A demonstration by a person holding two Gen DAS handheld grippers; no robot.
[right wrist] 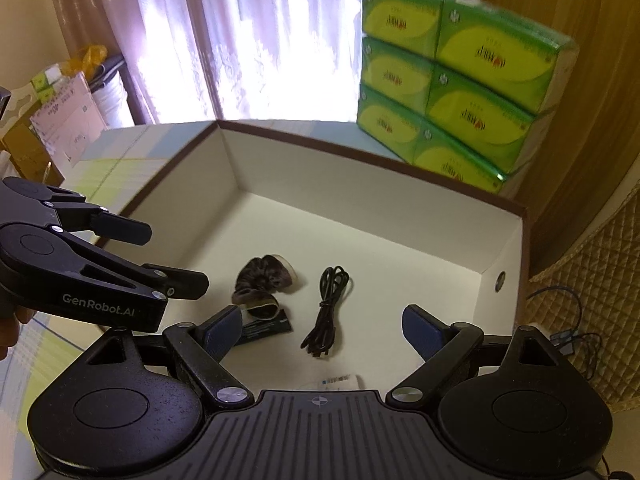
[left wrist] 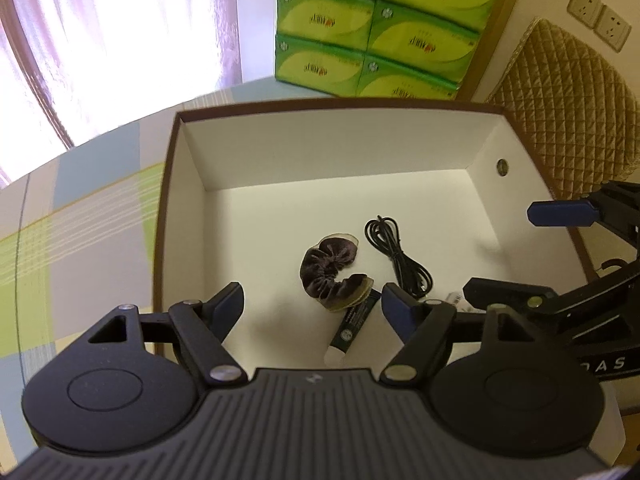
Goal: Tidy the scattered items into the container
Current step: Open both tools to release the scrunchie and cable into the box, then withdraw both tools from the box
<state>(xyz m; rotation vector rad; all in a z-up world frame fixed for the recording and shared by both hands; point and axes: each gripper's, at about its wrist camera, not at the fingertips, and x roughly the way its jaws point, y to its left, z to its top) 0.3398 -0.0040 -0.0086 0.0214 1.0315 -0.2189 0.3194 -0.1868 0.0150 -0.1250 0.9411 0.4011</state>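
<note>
- Both hand-held grippers hover over the open box (left wrist: 512,148): the left hand-held gripper (left wrist: 312,304) has its jaws spread wide and holds nothing, and the right hand-held gripper (right wrist: 322,322) is likewise wide and empty.
- Inside, on the white floor toward the box's near edge, lie a dark velvet scrunchie (left wrist: 334,272), a coiled black cable (left wrist: 396,254) just beside it, and a dark tube (left wrist: 352,330) touching the scrunchie's near end.
- A white labelled item (right wrist: 340,382) peeks out at the near wall, mostly hidden.
- Judging by this, the step in hand is a release just finished, or the end of the tidying.
- No stray item shows on the checked surface (left wrist: 80,208), so the next move calls for lifting clear and looking around the box's outer edges for leftovers.
</note>
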